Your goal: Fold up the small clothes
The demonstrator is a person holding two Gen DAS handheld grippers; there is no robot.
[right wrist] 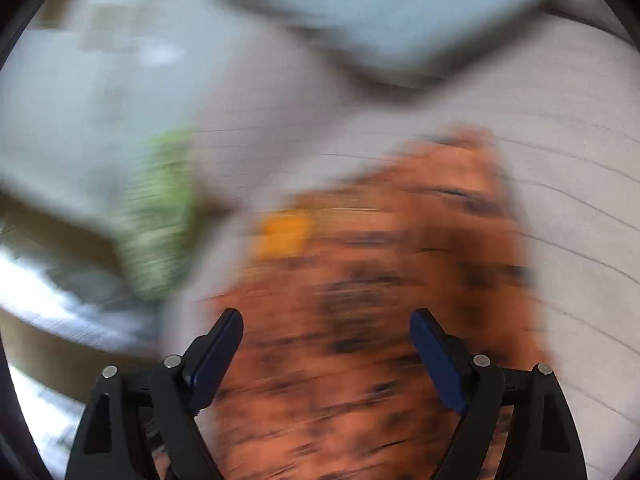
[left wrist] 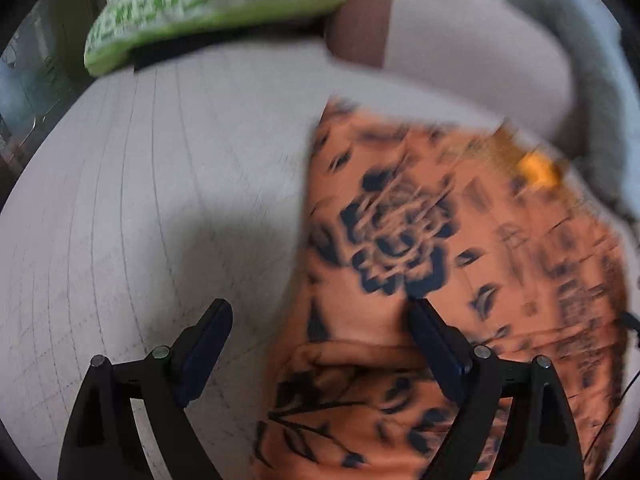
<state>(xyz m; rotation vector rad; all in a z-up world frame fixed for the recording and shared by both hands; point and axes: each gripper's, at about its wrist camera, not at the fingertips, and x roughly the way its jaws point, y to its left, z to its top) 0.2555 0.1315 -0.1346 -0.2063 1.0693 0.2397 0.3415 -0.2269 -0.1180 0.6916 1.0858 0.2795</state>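
Observation:
An orange garment (left wrist: pixel 420 248) printed with dark flowers lies on a pale lined surface (left wrist: pixel 140 200). A bright orange tag (left wrist: pixel 538 172) shows near its far edge. My left gripper (left wrist: pixel 320 312) hangs above the garment's left border with its jaws wide apart and nothing between the pads. In the heavily blurred right wrist view the same garment (right wrist: pixel 380 300) fills the lower middle, with the orange tag (right wrist: pixel 284 232) on its left. My right gripper (right wrist: pixel 326 320) stands open over the cloth, holding nothing.
A green and white patterned cushion (left wrist: pixel 216 4) lies at the far left edge of the surface, seen as a green blur (right wrist: pixel 160 216) in the right wrist view. A pale pillow (left wrist: pixel 460 40) and a grey object (left wrist: pixel 572 52) sit at the back right.

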